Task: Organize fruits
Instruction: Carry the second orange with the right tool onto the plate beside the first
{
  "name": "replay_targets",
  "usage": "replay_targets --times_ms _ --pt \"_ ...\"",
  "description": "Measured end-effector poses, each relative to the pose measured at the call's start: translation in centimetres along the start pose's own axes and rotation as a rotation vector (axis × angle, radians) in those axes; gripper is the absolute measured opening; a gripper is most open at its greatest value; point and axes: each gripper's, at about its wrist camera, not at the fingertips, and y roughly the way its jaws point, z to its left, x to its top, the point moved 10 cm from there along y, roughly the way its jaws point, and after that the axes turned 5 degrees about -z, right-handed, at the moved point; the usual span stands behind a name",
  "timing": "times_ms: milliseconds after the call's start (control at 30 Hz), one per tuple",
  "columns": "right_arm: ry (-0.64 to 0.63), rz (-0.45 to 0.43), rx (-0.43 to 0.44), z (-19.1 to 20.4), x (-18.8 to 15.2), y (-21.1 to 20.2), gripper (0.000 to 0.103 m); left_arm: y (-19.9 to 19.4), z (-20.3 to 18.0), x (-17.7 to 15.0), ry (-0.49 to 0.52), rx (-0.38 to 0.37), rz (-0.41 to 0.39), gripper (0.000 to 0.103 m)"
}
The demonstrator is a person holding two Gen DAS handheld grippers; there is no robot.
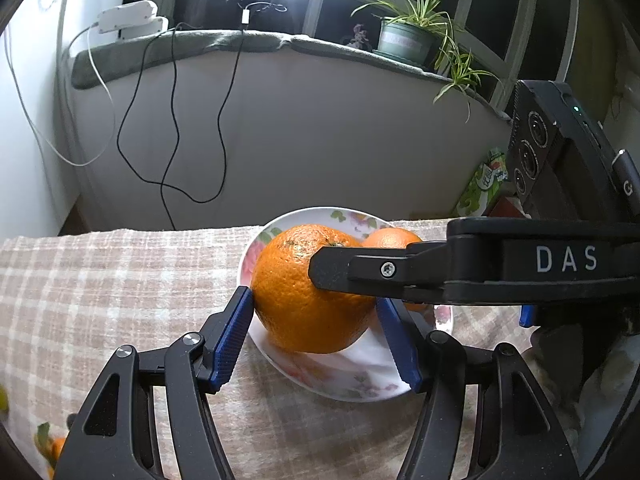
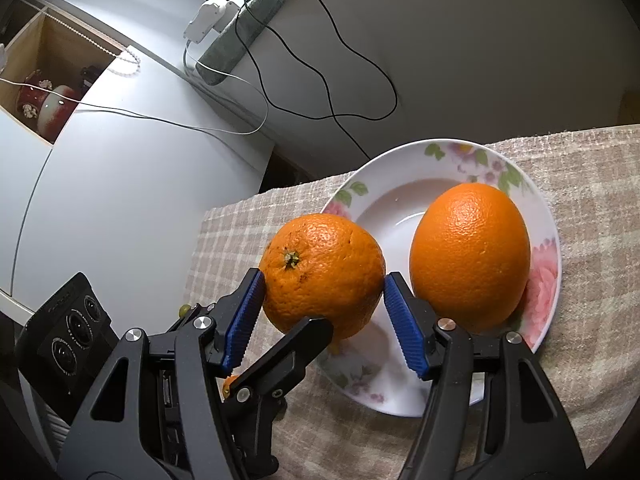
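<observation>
Saw round pitted-skin orange with green stem stub [image 2: 332, 248] pinched twice over: left tool [image 1: 314, 300] clamped blue ribbed pads on its flanks, right tool [image 2: 324, 278] did the same from a crossing angle. Neither tool spread, neither pressed together empty. Placed the fruit above the near-left rim of the white round china plate with pink flower print [image 2: 400, 196]. Could not tell whether its underside touched the plate. Noted a second, egg-shaped smooth orange [image 2: 472, 256] sitting in the plate on the right side, just beside the right tool's right finger.

Risks, judged:
- Pulling by the two tools in different directions would likely twist the fruit out of one grip. Round skin, small pad contact.
- Dropping onto the plate's rim instead of its well could tip the plate or send the fruit rolling across the beige checked cloth-covered surface [image 2: 592, 168]. Plate sat close to the surface's far edge, so could roll off there.
- Lowering further right could knock the egg-shaped orange with the right tool's finger.
- Opening one tool early could swing the fruit on the other pair of pads.

Orientation: stem stub faced up and away from the plate's centre, toward the right wrist camera. Stem-to-base axis therefore tilted, not upright. Nearly spherical, so barely any long axis. Egg-shaped orange stood with long axis roughly upright in the plate, stem end hidden.
</observation>
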Motion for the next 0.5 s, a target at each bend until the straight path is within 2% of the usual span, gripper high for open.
replay_targets --times_ms 100,200,400,500 --pt "-0.009 0.011 0.001 0.2 -0.3 0.2 0.065 0.0 0.4 -0.3 0.011 0.016 0.002 0.063" --pt "-0.051 0.013 -0.038 0.8 -0.5 0.5 0.065 0.0 0.4 -0.3 0.028 0.024 -0.005 0.054" --pt "-0.106 -0.043 -0.051 2.2 0.4 -1.2 0.067 -0.4 -0.5 0.2 0.079 0.023 -0.018 0.054" --pt "-0.12 -0.065 -0.061 2.5 0.8 -2.0 0.068 -0.6 -0.2 -0.2 0.074 0.025 -0.009 0.054"
